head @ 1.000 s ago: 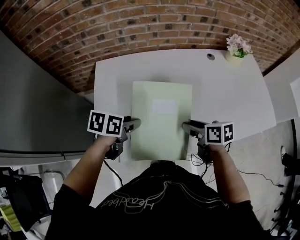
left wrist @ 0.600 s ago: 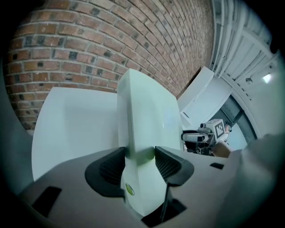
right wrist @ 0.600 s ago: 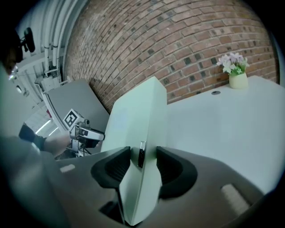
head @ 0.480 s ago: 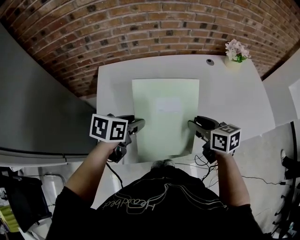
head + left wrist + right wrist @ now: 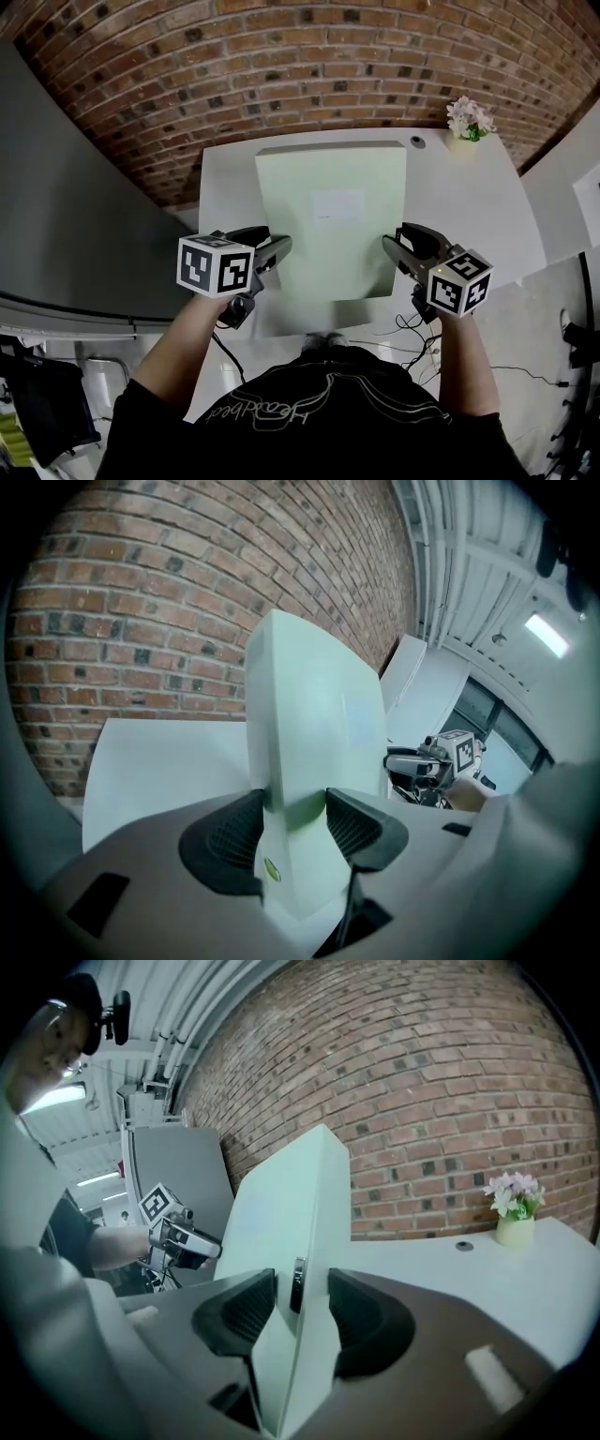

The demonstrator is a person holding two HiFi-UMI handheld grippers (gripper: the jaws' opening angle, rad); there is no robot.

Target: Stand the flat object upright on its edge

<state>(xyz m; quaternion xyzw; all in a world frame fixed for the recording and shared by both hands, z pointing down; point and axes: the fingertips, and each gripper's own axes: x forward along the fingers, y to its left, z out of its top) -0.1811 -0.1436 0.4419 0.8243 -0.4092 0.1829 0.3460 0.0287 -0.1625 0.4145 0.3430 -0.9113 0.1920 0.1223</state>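
Head view: the left hand-held gripper (image 5: 272,251) and the right hand-held gripper (image 5: 392,248) hold the green box (image 5: 333,216) between them, above the white surface (image 5: 469,197).

Left gripper view: its pads (image 5: 234,832) are clenched on the box's edge.

Right gripper view: its jaws grasp the opposite edge.

The pale label (image 5: 338,205) on the green panel (image 5: 330,253) is too small to read. So is the little dark disc (image 5: 417,142) toward one o'clock on the table (image 5: 225,187). Whether any panel edge touches the tabletop is hidden beneath the panel.
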